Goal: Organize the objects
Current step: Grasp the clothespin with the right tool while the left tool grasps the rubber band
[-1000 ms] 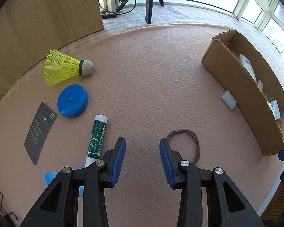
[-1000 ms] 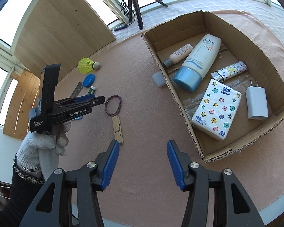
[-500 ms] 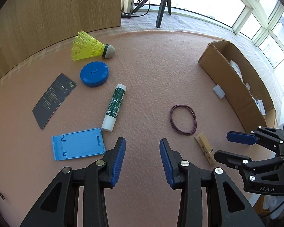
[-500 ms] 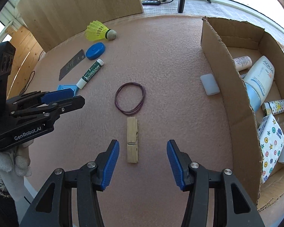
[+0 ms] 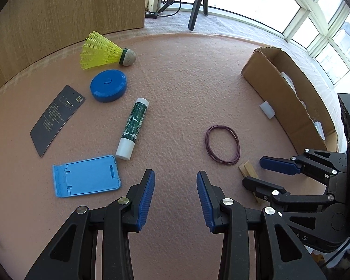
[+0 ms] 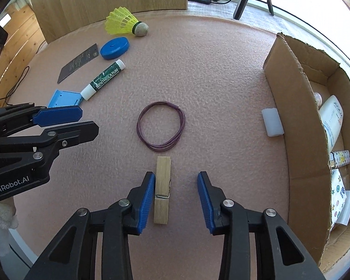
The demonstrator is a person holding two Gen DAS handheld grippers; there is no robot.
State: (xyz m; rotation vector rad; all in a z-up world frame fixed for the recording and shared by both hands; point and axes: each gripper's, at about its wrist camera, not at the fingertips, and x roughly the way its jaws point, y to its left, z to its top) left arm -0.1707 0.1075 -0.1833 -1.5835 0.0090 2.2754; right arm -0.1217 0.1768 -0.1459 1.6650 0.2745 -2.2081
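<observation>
A wooden clothespin [image 6: 162, 186] lies flat on the pink mat, between the fingers of my right gripper [image 6: 176, 177]. The jaws are closing: the left pad is against the pin's side and the right pad still stands well off it. In the left wrist view the right gripper [image 5: 253, 171] hangs low over the same clothespin [image 5: 247, 171]. My left gripper [image 5: 175, 179] hovers open over bare mat with nothing between its fingers. A purple band loop [image 6: 161, 126] lies just beyond the pin. The cardboard box [image 6: 296, 116] stands at the right.
On the left of the mat lie a yellow shuttlecock [image 5: 105, 53], a blue round case [image 5: 108, 85], a dark card [image 5: 56, 119], a green lip balm tube [image 5: 134, 126] and a blue phone stand [image 5: 86, 178]. A small white block [image 6: 271, 122] lies by the box, which holds a sunscreen bottle [image 6: 331, 121].
My right gripper has swung left from the box and come down around the clothespin, and its jaws have narrowed. The left gripper has drifted back, bringing more of the left-hand objects into view.
</observation>
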